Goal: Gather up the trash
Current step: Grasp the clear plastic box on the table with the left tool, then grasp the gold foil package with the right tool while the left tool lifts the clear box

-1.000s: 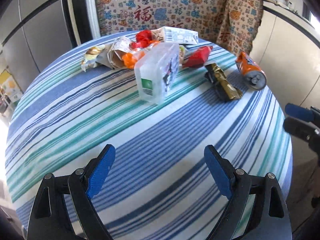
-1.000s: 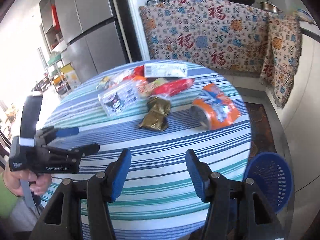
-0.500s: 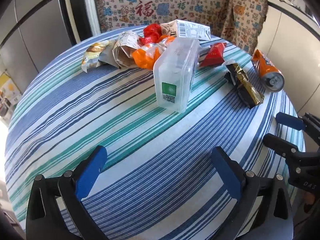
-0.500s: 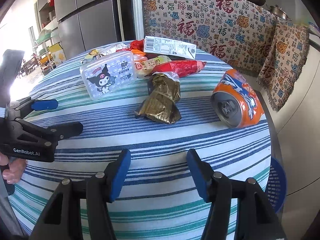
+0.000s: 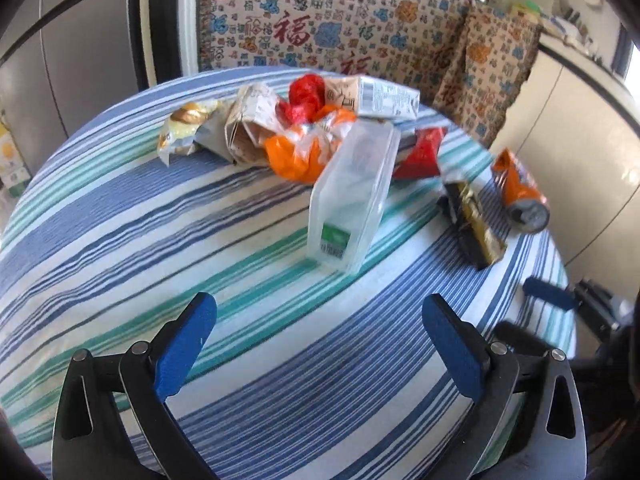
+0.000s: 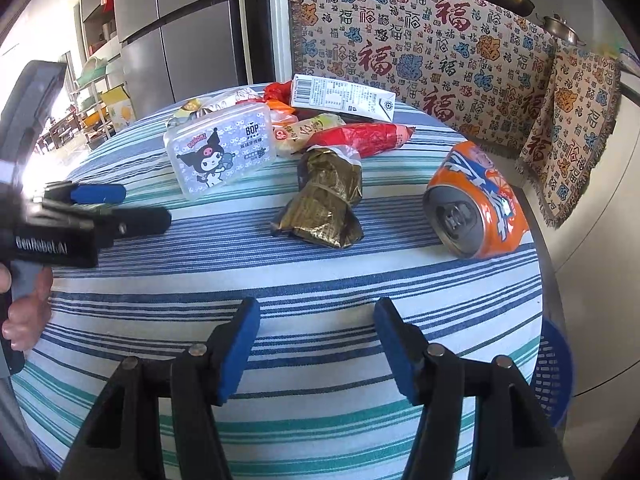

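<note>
Right gripper (image 6: 316, 340) hangs empty, jaws apart, above striped tablecloth (image 6: 320, 280) near crushed can (image 6: 476, 208).

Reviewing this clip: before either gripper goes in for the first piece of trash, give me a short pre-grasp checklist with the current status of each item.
1. Left gripper open and holding nothing: ok.
2. Right gripper open and holding nothing: ok.
3. Clear plastic box ahead of the left gripper, unobstructed on the near side: ok.
4. Orange can lying on its side, apart from the gold wrapper: ok.
5. Blue basket beside the table on the right: ok; whether it holds anything: cannot tell.
6. Grippers apart from each other: ok.
</note>
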A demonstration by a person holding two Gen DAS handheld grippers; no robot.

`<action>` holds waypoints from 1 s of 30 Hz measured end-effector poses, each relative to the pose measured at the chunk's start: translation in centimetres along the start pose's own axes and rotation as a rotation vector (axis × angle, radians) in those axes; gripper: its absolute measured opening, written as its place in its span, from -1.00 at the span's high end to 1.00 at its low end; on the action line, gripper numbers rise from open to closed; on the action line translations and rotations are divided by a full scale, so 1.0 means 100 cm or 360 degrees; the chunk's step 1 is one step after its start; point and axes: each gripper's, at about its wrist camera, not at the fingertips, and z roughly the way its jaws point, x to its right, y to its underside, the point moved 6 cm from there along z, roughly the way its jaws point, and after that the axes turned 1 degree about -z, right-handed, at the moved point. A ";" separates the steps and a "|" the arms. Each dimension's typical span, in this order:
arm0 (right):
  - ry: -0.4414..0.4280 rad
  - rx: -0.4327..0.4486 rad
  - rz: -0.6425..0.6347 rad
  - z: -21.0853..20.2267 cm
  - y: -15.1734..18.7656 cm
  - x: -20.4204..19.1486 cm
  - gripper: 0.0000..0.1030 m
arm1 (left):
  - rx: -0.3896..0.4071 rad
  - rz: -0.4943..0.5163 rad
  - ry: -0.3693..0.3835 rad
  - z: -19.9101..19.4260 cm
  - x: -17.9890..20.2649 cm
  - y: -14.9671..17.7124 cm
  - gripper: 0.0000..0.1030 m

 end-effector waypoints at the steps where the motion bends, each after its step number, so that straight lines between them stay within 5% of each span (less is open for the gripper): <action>1: 0.0002 0.0004 -0.0002 0.000 0.000 0.000 -0.19 | 0.0034 -0.0002 0.0026 -0.002 0.002 -0.007 -0.98; 4: 0.0002 0.0014 0.0003 -0.001 0.000 0.000 -0.20 | 0.0096 0.0067 0.0001 -0.003 0.011 -0.023 -0.95; 9: 0.0006 0.0034 0.0009 -0.001 0.000 0.000 -0.20 | 0.0160 0.0200 -0.0036 0.004 0.028 -0.032 -0.61; 12: 0.0010 0.0041 0.0011 -0.001 0.001 -0.001 -0.21 | 0.0177 0.0259 -0.0056 0.004 0.033 -0.032 -0.10; 13: 0.0011 0.0043 0.0011 -0.001 0.001 -0.001 -0.21 | 0.0176 0.0265 -0.0054 0.003 0.032 -0.031 0.27; 14: 0.0013 0.0045 0.0013 -0.001 0.001 -0.001 -0.21 | 0.0174 0.0265 -0.0038 0.001 0.032 -0.030 0.35; 24: -0.0079 -0.0022 0.0087 -0.006 -0.003 0.004 -0.21 | 0.0171 0.0078 -0.0188 -0.054 0.002 0.008 0.36; 28: -0.0088 0.0024 0.0133 -0.017 -0.033 0.010 -0.21 | 0.0176 0.0052 -0.0302 -0.063 -0.016 0.024 0.35; 30: -0.0104 -0.0070 0.0143 -0.008 -0.052 0.010 -0.21 | 0.0150 0.0035 -0.0290 -0.059 -0.021 0.029 0.35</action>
